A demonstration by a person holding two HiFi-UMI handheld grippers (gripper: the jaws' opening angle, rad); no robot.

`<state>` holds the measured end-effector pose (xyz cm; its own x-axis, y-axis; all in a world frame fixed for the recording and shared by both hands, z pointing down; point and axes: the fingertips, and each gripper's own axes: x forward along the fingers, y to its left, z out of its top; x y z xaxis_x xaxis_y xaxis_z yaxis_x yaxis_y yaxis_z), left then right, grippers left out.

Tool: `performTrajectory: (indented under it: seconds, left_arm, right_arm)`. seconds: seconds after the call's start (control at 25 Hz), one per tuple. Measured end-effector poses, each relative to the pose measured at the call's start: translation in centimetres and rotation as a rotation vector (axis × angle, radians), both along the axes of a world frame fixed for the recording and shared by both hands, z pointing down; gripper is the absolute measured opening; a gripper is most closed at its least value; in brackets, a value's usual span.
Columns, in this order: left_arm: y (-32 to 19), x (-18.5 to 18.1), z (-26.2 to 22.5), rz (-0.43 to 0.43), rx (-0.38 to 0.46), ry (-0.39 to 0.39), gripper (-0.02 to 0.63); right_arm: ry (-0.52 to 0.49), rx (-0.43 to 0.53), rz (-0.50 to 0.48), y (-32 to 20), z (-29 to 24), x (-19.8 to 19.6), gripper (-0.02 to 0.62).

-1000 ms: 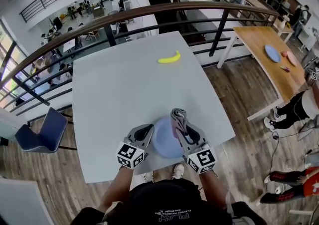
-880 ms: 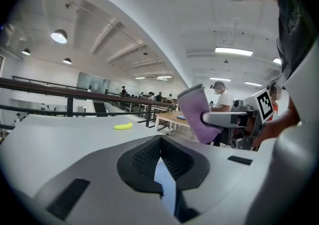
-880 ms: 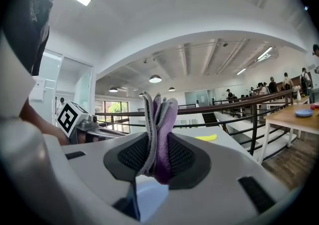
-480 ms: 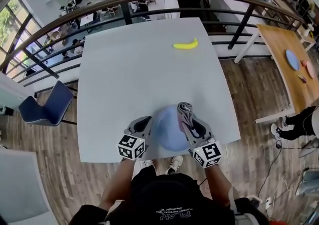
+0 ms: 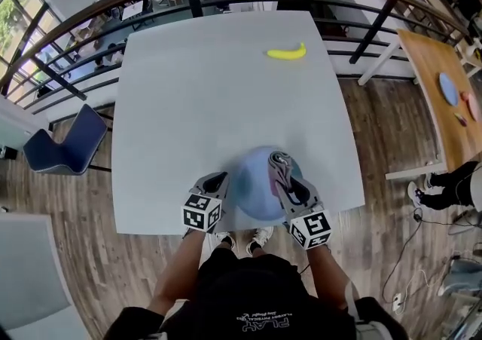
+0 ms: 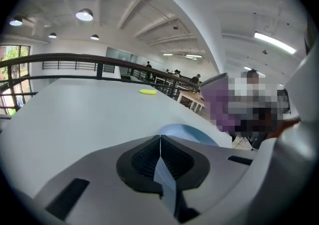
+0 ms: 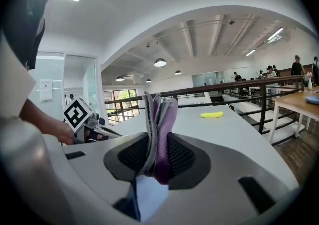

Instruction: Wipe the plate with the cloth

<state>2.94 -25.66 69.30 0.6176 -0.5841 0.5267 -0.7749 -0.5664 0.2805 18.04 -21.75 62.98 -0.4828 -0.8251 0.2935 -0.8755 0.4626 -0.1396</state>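
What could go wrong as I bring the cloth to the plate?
The left gripper pinches only the thin rim of the plate, close to the near edge of the table: wiping pressure could tip or slip it off. The cloth is a narrow wad in the right gripper; its jaws may scrape the plate.

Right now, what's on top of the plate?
The folded cloth, clamped in the right gripper, sits over the plate's right side; whether it touches is hidden.

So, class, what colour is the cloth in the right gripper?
The cloth is purple and grey; right gripper view shows it best.
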Motion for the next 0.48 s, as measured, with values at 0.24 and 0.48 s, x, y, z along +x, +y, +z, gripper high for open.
performTrajectory:
  seconds: [0.24, 0.48]
  left_arm:
    - [0.7, 0.1, 2.6, -0.018, -0.128, 0.040, 0.095]
    - [1.4, -0.2, 5.6, -0.081, -0.271, 0.091, 0.128]
  right_arm:
    - [0.019, -0.017, -0.002, -0.1, 1.1, -0.4, 0.117]
    - [0.022, -0.024, -0.005, -0.1, 1.9, -0.8, 0.117]
